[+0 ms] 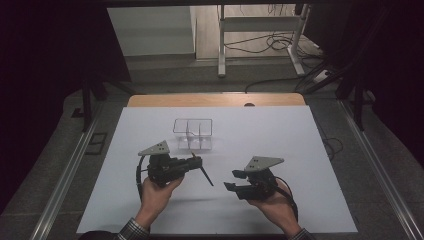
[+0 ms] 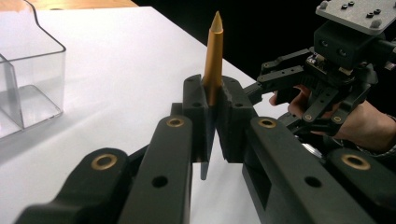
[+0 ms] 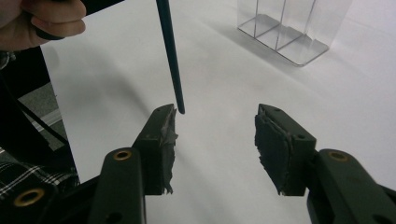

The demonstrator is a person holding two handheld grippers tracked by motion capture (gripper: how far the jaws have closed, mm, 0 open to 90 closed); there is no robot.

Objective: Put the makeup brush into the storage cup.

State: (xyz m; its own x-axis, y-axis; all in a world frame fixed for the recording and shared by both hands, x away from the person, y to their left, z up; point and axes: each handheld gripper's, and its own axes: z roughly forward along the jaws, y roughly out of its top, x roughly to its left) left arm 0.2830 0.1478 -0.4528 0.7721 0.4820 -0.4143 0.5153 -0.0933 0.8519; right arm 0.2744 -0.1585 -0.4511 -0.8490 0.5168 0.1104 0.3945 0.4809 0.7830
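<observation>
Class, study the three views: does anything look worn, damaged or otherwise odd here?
Yes. On the right gripper, the dark pads on its open fingers look torn and ragged at the edges. Otherwise, nothing stands out: the left gripper clamps a pencil and the clear divided box stands upright on the table.

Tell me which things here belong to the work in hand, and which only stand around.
In the work:
- thin dark stick with a gold pointed end, clamped in the left claw
- right claw, open, beside the stick's dark tip
- clear plastic box with compartments, probably its target

Standing around:
- white table sheet
- white metal frame on the floor behind
</observation>
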